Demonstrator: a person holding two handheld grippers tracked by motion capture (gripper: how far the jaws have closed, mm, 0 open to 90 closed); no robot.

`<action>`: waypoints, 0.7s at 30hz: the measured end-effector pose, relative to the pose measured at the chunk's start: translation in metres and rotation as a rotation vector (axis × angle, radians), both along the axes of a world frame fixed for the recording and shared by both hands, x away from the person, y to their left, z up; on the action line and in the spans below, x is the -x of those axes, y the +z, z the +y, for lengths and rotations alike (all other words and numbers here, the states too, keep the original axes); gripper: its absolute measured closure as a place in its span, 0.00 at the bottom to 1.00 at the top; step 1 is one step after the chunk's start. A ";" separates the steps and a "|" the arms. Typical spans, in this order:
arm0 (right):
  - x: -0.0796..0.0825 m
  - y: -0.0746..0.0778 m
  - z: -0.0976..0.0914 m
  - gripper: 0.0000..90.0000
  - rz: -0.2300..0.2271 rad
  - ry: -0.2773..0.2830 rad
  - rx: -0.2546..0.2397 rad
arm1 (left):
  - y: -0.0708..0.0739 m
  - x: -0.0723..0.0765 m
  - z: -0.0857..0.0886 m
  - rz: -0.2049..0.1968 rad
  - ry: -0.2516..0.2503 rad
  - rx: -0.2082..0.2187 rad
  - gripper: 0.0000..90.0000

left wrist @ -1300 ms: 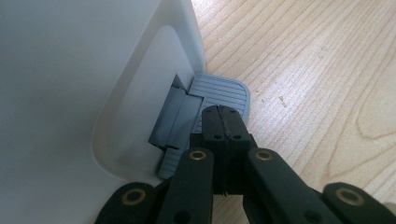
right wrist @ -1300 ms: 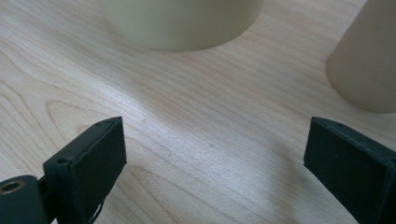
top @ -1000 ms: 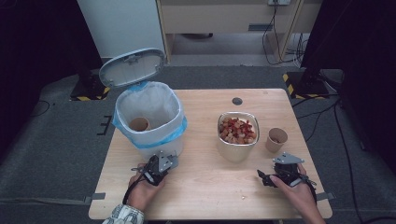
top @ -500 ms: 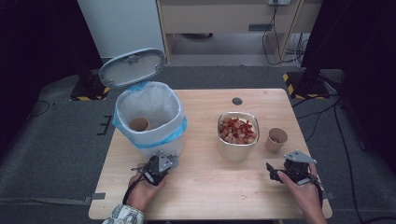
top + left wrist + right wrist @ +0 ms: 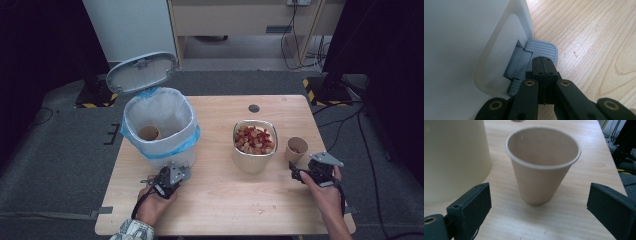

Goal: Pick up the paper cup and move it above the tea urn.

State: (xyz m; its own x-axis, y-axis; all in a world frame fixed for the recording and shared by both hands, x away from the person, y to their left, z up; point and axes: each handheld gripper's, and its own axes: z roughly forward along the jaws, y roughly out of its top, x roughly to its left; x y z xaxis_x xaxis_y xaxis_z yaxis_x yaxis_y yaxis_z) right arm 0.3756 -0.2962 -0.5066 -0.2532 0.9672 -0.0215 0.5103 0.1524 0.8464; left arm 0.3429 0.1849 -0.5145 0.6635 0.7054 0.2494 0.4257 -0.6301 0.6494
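A white pedal bin (image 5: pixel 160 125) with a blue liner stands at the table's left, its grey lid (image 5: pixel 141 72) tipped up. A paper cup (image 5: pixel 148 133) lies inside it. My left gripper (image 5: pixel 172 167) is shut at the bin's base. In the left gripper view its closed tips (image 5: pixel 543 62) rest on the grey ribbed pedal (image 5: pixel 544 48), with nothing between them. A second paper cup (image 5: pixel 296 148) stands upright at the right. My right gripper (image 5: pixel 303 167) sits just in front of it, open. In the right gripper view the cup (image 5: pixel 541 170) stands between the spread pads (image 5: pixel 474 202), untouched.
A metal bowl (image 5: pixel 252 162) of red and brown food pieces stands mid-table, just left of the cup; its pale wall (image 5: pixel 454 157) is close to my right gripper's left jaw. A dark round grommet (image 5: pixel 254 108) lies at the far edge. The table's right edge is near the right hand.
My right gripper has moved to the right and a little away from the person, closer to the standing cup. The left gripper and the bin lid have stayed as they were.
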 end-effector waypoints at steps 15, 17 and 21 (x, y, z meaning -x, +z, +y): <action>-0.030 0.010 0.008 0.07 -0.034 0.007 0.000 | 0.000 0.000 0.000 -0.001 0.000 0.000 1.00; -0.033 0.009 0.007 0.09 -0.044 -0.003 -0.024 | 0.000 0.000 0.000 -0.002 0.000 -0.001 1.00; -0.039 0.005 0.005 0.09 -0.041 -0.018 -0.053 | 0.000 0.000 0.000 -0.001 0.000 0.000 1.00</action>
